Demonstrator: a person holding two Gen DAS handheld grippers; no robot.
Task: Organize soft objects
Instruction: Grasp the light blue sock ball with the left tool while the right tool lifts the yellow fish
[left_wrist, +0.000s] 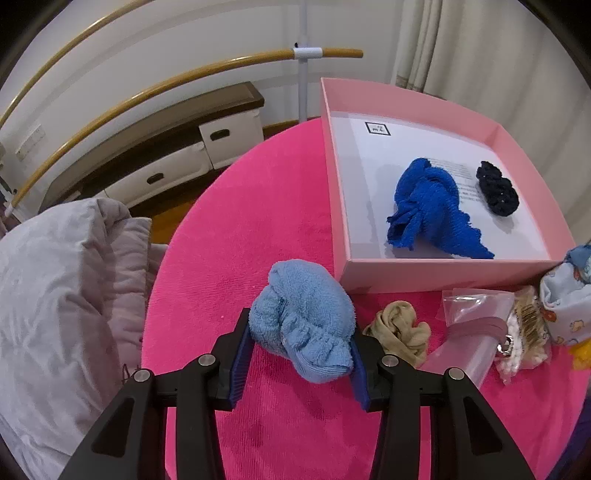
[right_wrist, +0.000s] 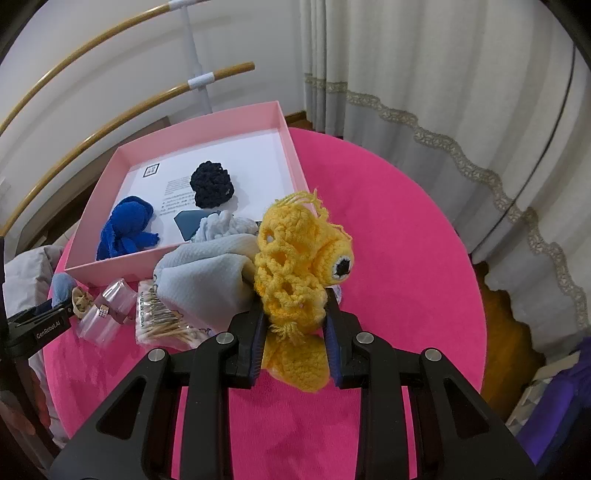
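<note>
Pink box (left_wrist: 428, 273) is set on the magenta-covered table (left_wrist: 258, 206), open top. Already inside: royal-blue cloth (left_wrist: 428, 206) and dark navy crochet piece (left_wrist: 496, 190), apart from each other, with bare floor around them.

Pale grey-blue cloth (right_wrist: 207, 273) is heaped against the box's near wall. Judged limp and light; best taken at a bunched fold, not a flat edge.

Light-blue terry item (left_wrist: 306, 317) lies on the table just outside the box's near corner. The left gripper (left_wrist: 301, 354) is set around it, both blue pads touching the pile, jaws at a medium gap. Judged soft, springy, light; it will compress a lot, so a bite across the thick middle is preferred over the ribbed cuff end.

Yellow crochet toy (right_wrist: 295, 273) is clamped in the right gripper (right_wrist: 295, 332), jaws narrow, lower part hanging below the pads. Open-loop knit is judged snag-prone but not slippery; weight trivial.

Beige stocking ball (left_wrist: 400, 330) is beside the terry item. Thin and slick by the look; a pinch at the densest bunch is advised.

Clear plastic bags (left_wrist: 476, 325) nearby are not judged soft goods.
</note>
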